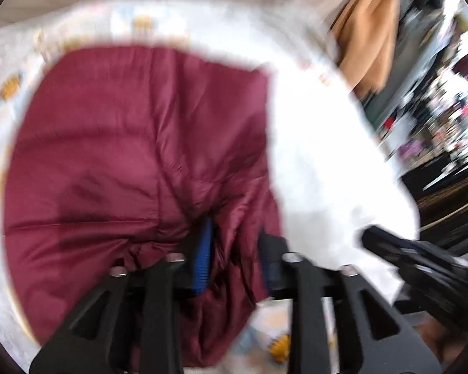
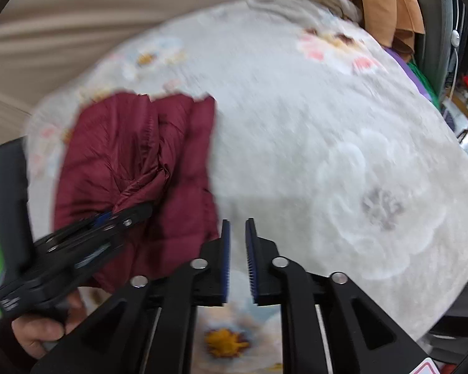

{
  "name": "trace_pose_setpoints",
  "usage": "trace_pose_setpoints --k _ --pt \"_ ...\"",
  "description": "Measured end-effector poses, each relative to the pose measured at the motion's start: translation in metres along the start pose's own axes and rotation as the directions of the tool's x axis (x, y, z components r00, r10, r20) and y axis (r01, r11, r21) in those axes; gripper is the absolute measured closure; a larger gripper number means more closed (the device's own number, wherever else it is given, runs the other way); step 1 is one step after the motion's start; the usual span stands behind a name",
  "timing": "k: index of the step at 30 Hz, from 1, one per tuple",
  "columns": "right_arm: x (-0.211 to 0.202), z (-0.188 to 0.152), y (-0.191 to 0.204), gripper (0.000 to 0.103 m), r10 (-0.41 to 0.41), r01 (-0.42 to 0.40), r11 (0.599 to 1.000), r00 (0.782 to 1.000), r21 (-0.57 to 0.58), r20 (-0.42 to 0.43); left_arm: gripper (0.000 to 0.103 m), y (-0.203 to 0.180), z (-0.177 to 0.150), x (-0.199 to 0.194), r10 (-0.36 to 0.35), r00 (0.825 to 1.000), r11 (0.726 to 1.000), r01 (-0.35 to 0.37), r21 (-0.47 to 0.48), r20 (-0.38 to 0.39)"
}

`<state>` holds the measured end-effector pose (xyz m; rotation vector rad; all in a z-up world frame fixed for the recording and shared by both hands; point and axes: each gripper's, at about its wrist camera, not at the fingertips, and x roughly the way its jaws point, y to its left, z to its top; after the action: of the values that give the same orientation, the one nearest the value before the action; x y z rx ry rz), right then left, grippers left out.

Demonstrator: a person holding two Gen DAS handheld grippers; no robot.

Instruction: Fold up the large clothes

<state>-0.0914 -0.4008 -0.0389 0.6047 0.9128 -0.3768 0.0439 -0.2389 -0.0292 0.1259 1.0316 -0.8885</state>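
A maroon quilted jacket (image 1: 115,155) lies folded in a rough rectangle on a pale flowered blanket (image 1: 321,143). My left gripper (image 1: 235,258) hangs over the jacket's near right corner. Its blue pads stand apart, with a loose bunch of maroon cloth between them that is not pinched. In the right wrist view the jacket (image 2: 134,162) lies to the left and the left gripper (image 2: 134,213) rests its tips on it. My right gripper (image 2: 237,249) is to the right of the jacket's edge above the bare blanket (image 2: 327,155), slightly open with nothing between its pads.
An orange garment (image 2: 380,3) hangs at the back right, with beige cloth (image 2: 62,25) behind the bed. A cluttered, blurred area (image 1: 436,109) lies beyond the bed's right edge. A hand (image 2: 40,333) holds the left gripper's handle.
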Motion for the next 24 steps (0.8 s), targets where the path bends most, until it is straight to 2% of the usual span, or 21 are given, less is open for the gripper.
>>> trace_pose_setpoints --k 1,2,3,5,7,9,11,14,15,16,17,18,19,21,24 --pt "-0.008 0.000 0.002 0.070 0.043 -0.043 0.999 0.999 0.013 0.023 0.045 0.002 -0.001 -0.019 0.000 0.999 1.000 0.000 0.005 0.044" --pt "-0.011 0.001 0.003 0.063 0.063 -0.064 0.998 0.998 0.016 0.030 0.041 0.010 -0.003 -0.046 0.011 0.995 1.000 -0.011 0.001 0.104" --pt "-0.015 0.001 0.008 0.062 0.113 -0.114 0.993 0.993 0.022 0.034 0.038 0.017 -0.006 -0.065 0.024 0.990 1.000 -0.023 -0.009 0.138" --pt "-0.017 0.002 0.017 0.056 0.195 -0.196 0.980 0.980 0.038 0.028 0.030 0.041 -0.014 -0.096 0.060 0.983 0.998 -0.053 -0.042 0.175" --pt "-0.016 0.002 0.031 0.046 0.276 -0.277 0.959 0.961 0.058 0.023 0.024 0.067 -0.028 -0.112 0.103 0.980 0.992 -0.090 -0.084 0.169" --pt "-0.008 0.005 0.046 0.038 0.307 -0.307 0.950 0.952 0.051 0.000 0.024 0.089 -0.046 -0.115 0.140 0.982 0.985 -0.125 -0.120 0.128" --pt "0.011 0.007 0.068 0.034 0.278 -0.277 0.961 0.959 0.025 -0.054 0.024 0.107 -0.067 -0.113 0.166 0.983 0.977 -0.153 -0.147 0.077" --pt "0.043 0.005 0.084 0.034 0.229 -0.228 0.973 0.962 0.026 -0.150 0.024 0.113 -0.090 -0.098 0.155 0.988 0.975 -0.151 -0.164 0.013" --pt "0.054 0.003 0.089 0.036 0.231 -0.229 0.973 0.956 0.032 -0.179 0.024 0.113 -0.095 -0.088 0.163 0.987 0.974 -0.161 -0.161 -0.006" --pt "0.061 0.004 0.091 0.045 0.218 -0.218 0.976 0.957 0.024 -0.191 0.026 0.111 -0.098 -0.081 0.176 0.984 0.971 -0.177 -0.158 -0.020" --pt "0.065 0.004 0.095 0.073 0.182 -0.185 0.983 0.962 0.002 -0.205 0.028 0.111 -0.102 -0.073 0.195 0.980 0.969 -0.198 -0.151 -0.034" --pt "0.064 0.004 0.097 0.086 0.172 -0.177 0.984 0.964 -0.007 -0.201 0.033 0.111 -0.101 -0.068 0.203 0.978 0.967 -0.207 -0.146 -0.045" --pt "0.064 0.004 0.097 0.091 0.172 -0.177 0.984 0.964 -0.007 -0.201 0.038 0.112 -0.099 -0.063 0.201 0.978 0.967 -0.206 -0.147 -0.054" --pt "0.042 0.008 0.096 0.095 0.216 -0.219 0.976 0.970 -0.015 -0.114 0.043 0.112 -0.092 -0.058 0.199 0.979 0.968 -0.204 -0.146 -0.052" --pt "0.012 0.007 0.083 0.096 0.215 -0.215 0.976 0.977 -0.020 -0.004 0.045 0.101 -0.086 -0.052 0.190 0.980 0.977 -0.195 -0.090 -0.054"
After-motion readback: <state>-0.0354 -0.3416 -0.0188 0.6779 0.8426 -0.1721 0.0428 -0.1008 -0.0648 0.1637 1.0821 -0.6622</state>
